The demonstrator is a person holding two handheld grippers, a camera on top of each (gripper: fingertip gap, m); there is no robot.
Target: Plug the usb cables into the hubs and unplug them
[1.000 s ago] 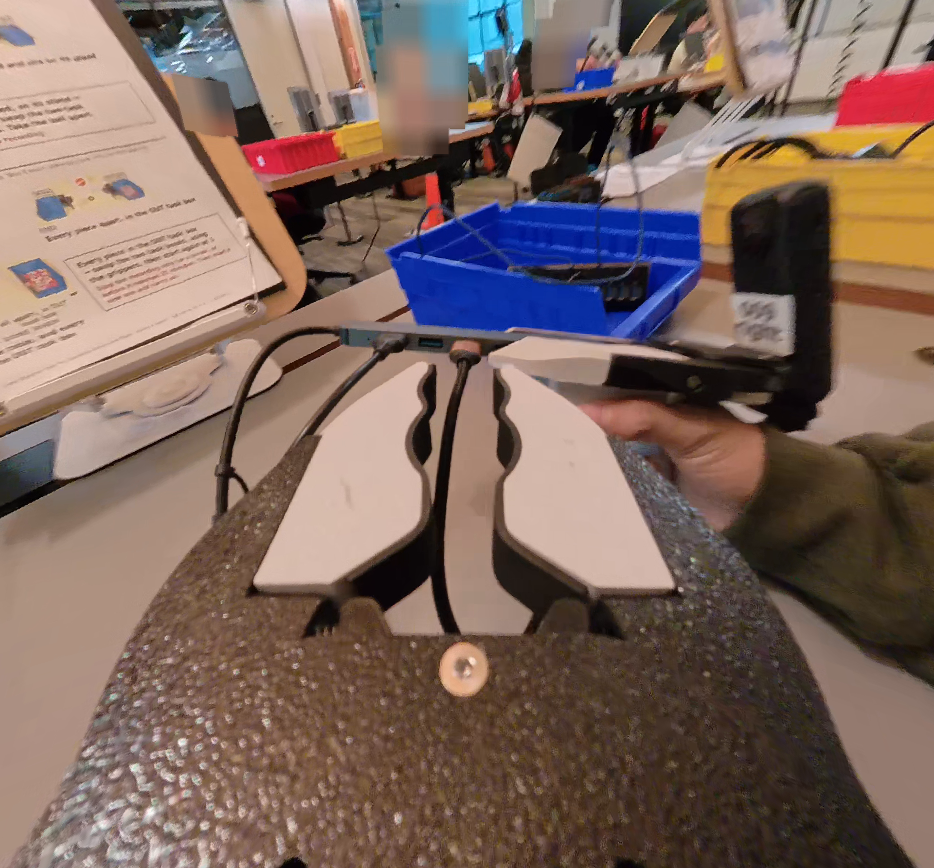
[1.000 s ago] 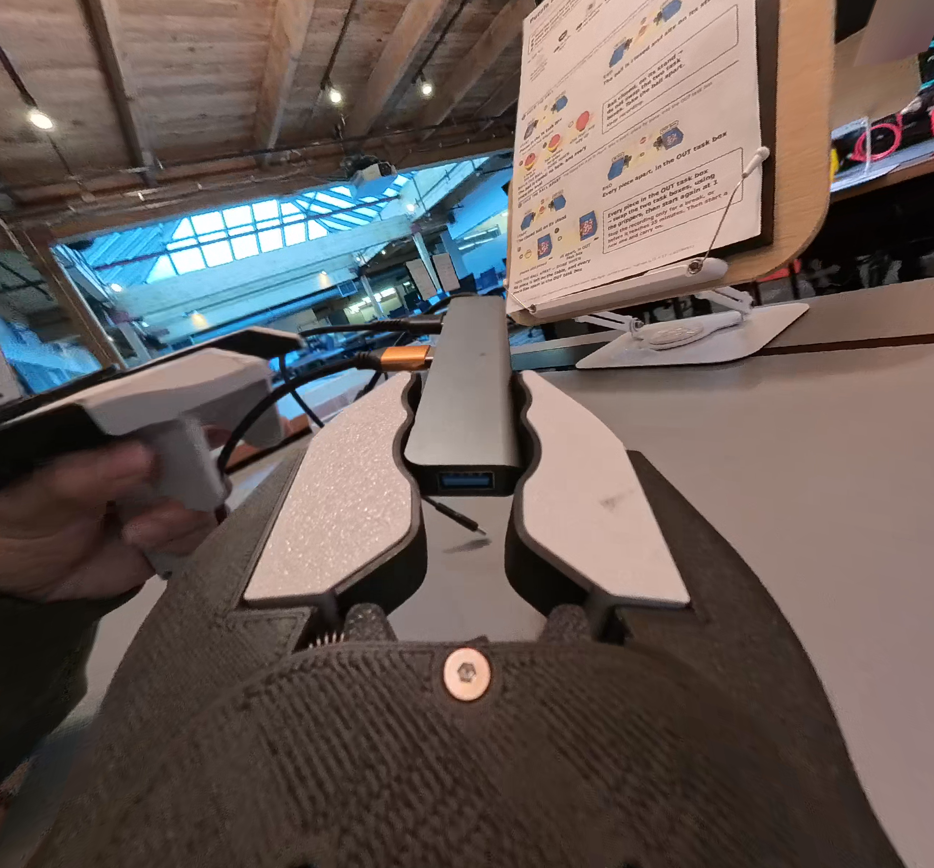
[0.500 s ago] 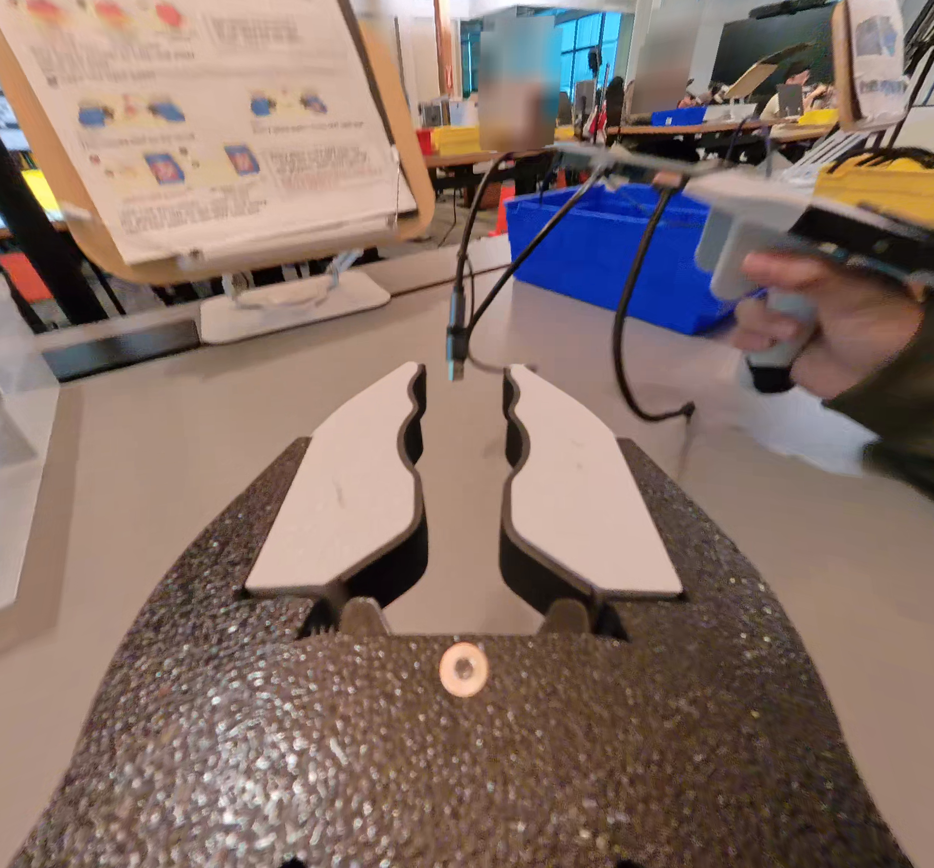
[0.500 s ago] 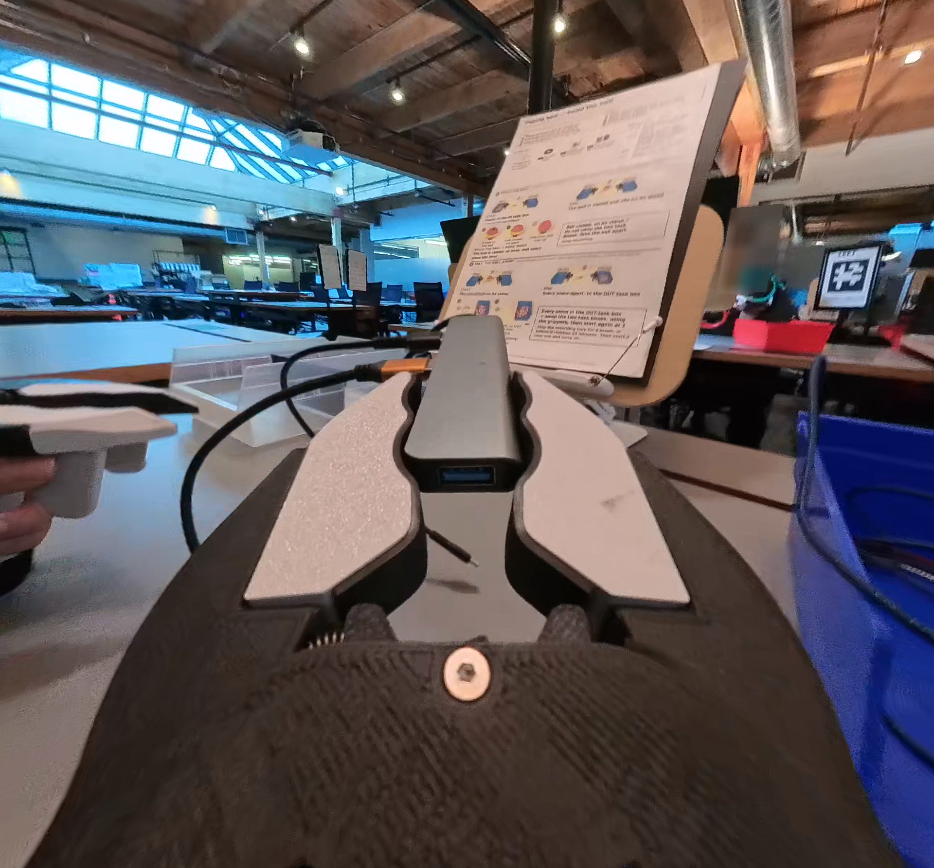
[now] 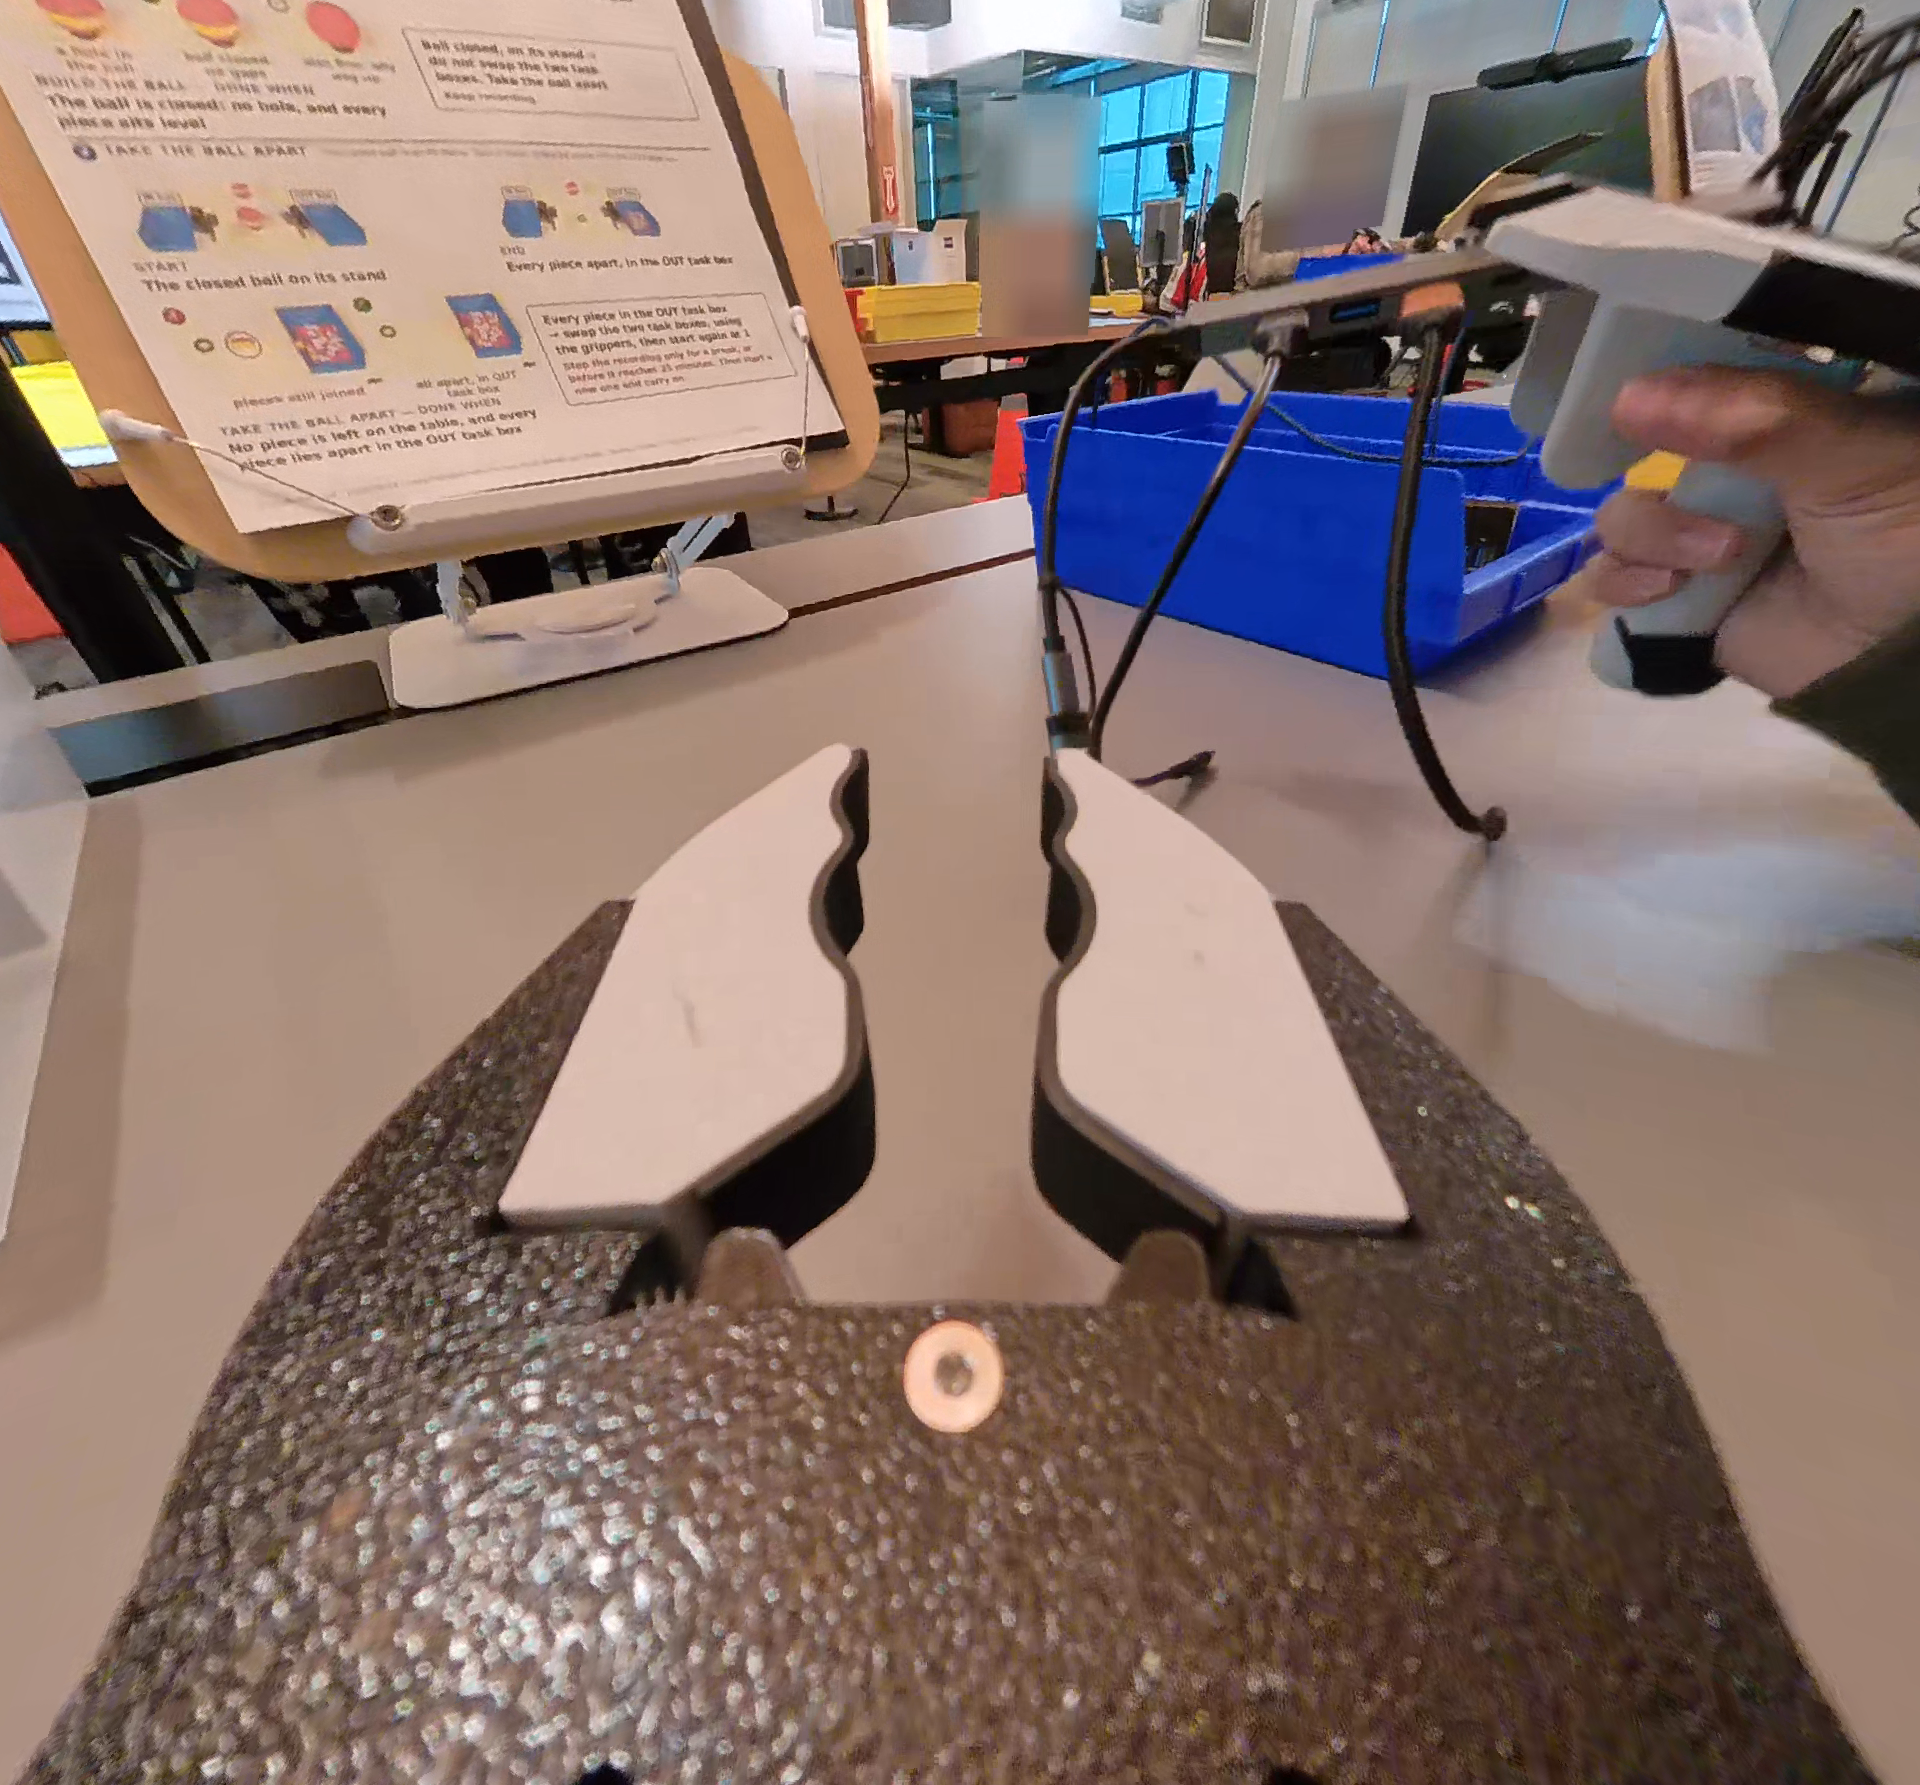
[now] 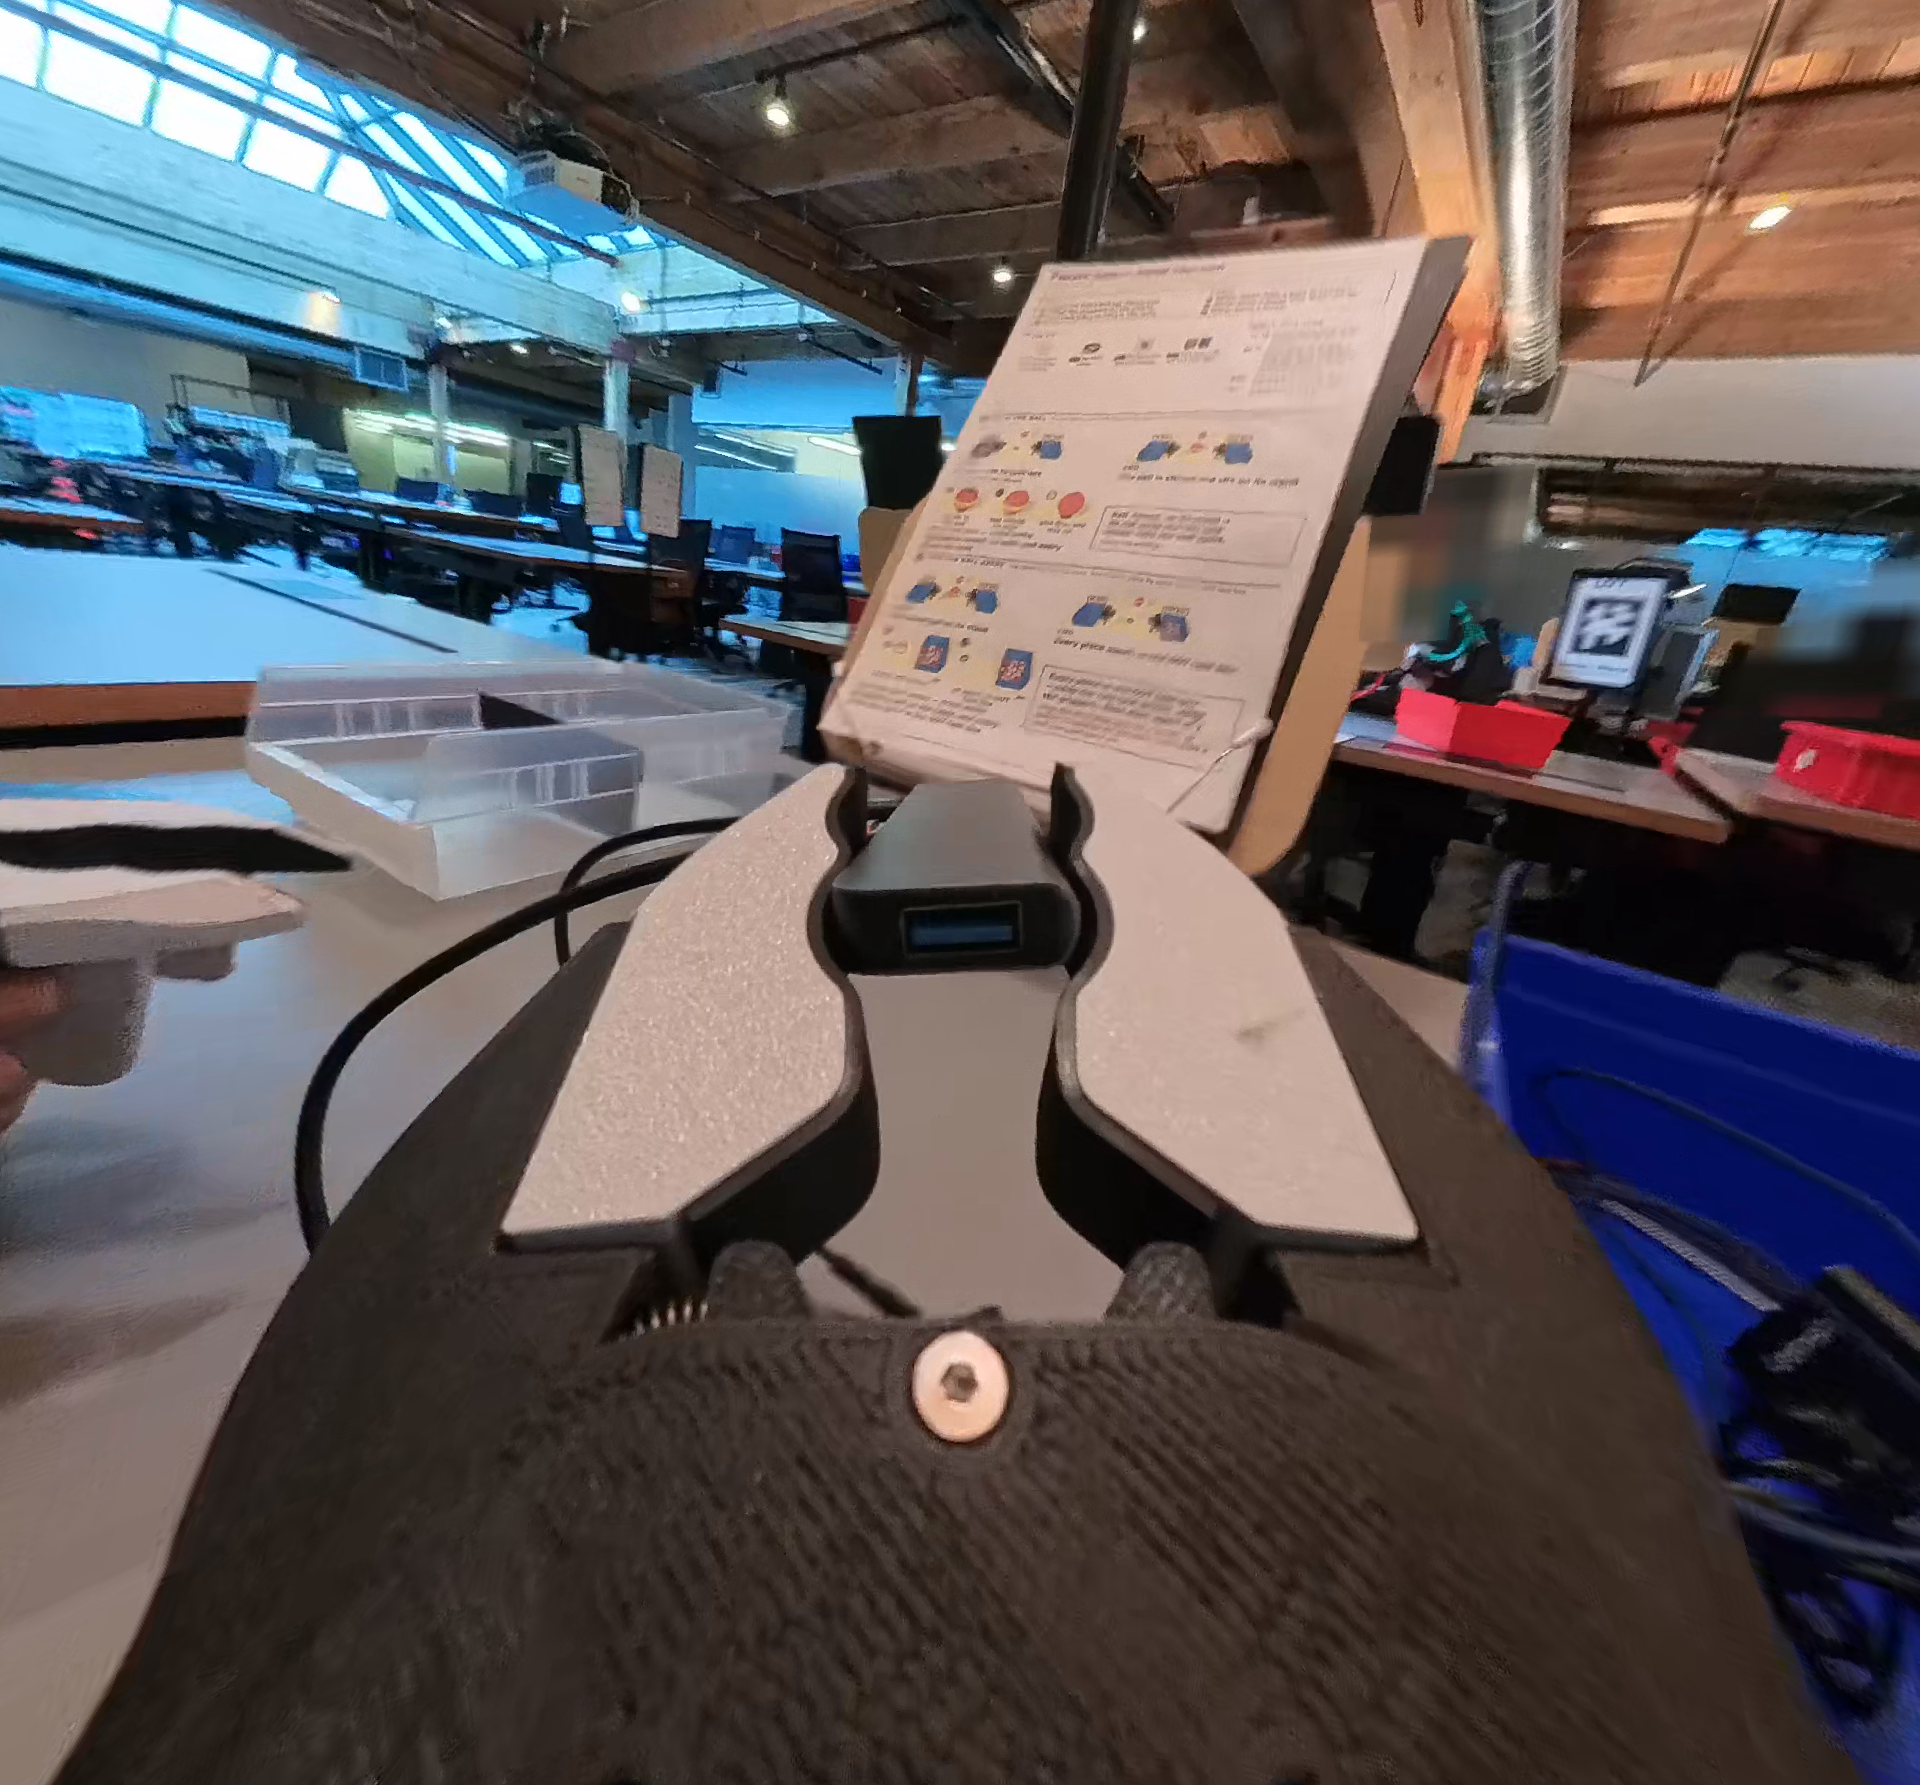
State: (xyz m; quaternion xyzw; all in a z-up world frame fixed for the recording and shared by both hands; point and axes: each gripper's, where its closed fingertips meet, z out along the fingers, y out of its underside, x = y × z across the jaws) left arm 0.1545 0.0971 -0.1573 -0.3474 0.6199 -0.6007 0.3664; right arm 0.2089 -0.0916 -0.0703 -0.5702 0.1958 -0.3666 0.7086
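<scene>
Since a second ago the left gripper (image 5: 954,774) has let the cable go; its jaws stand apart, empty, above the table (image 5: 416,904), while the right gripper (image 6: 951,785) clamps the hub (image 6: 956,888) aloft, two cables (image 5: 1413,540) dangling

Right gripper (image 6: 954,826) clamped on dark hub (image 6: 951,888), lifted above table (image 6: 187,1216); black cable (image 6: 436,987) trailing left.

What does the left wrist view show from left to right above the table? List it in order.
Instruction sheet on its stand → blue bin → USB hub with hanging cables → right gripper, held by a hand.
</scene>
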